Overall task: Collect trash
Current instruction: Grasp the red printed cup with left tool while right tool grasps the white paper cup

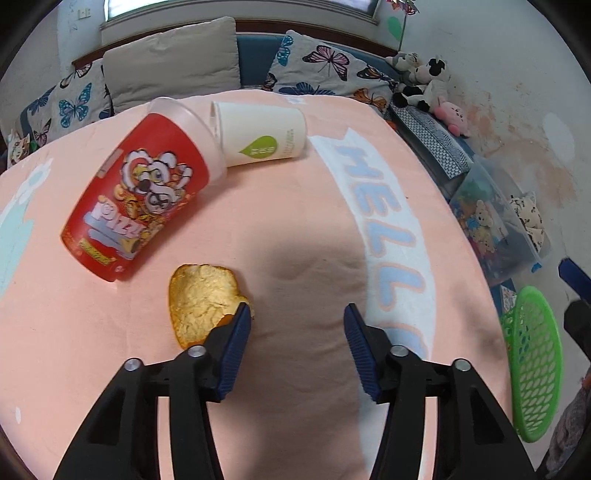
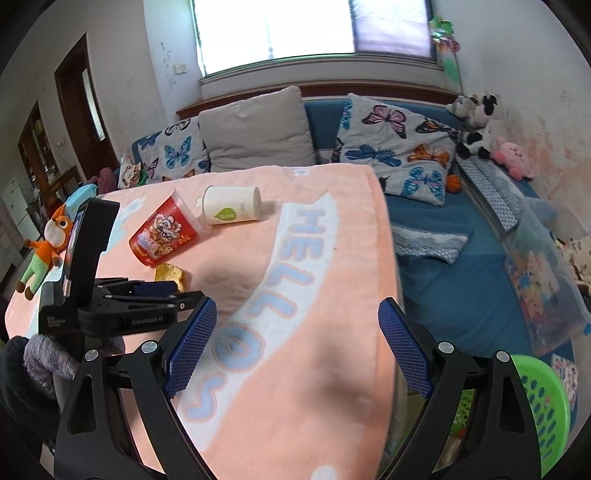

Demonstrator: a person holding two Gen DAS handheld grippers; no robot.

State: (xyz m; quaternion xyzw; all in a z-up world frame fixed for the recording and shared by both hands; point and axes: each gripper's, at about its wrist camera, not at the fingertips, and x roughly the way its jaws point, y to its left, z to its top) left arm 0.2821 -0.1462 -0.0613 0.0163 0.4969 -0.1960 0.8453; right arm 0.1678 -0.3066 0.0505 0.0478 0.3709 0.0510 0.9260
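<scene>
- A peach-pink blanket (image 1: 303, 221) with big pale-blue letters on a white band covers the raised work surface, which fills most of both views.
- Behind it runs a blue sofa (image 2: 454, 266) with butterfly cushions (image 2: 399, 147), a plain grey cushion (image 2: 258, 129) and plush toys (image 2: 476, 125) in the corner under a bright window (image 2: 277, 29).
- Three pieces of trash lie on the blanket: a red snack cup (image 1: 140, 206) on its side, a white paper cup (image 1: 258, 134) on its side touching the red cup's rim, and an orange peel (image 1: 201, 304) nearer the left gripper.
- A green mesh basket (image 1: 532, 362) sits off the blanket's right edge, lower down; both views cut it off at the frame.
- The left gripper (image 1: 297, 317) hovers low over the blanket with its fingers spread wide and nothing between them; one blue fingertip overlaps the peel's edge, though whether it touches is unclear.
- The right gripper (image 2: 297, 321) is likewise spread apart and empty, held above the blanket's near right corner.
- In the right wrist view the left gripper's body hides part of the peel.
- The red cup's printed label is blurred, and the clear storage box (image 2: 546, 273) beside the sofa shows only a cartoon print.
</scene>
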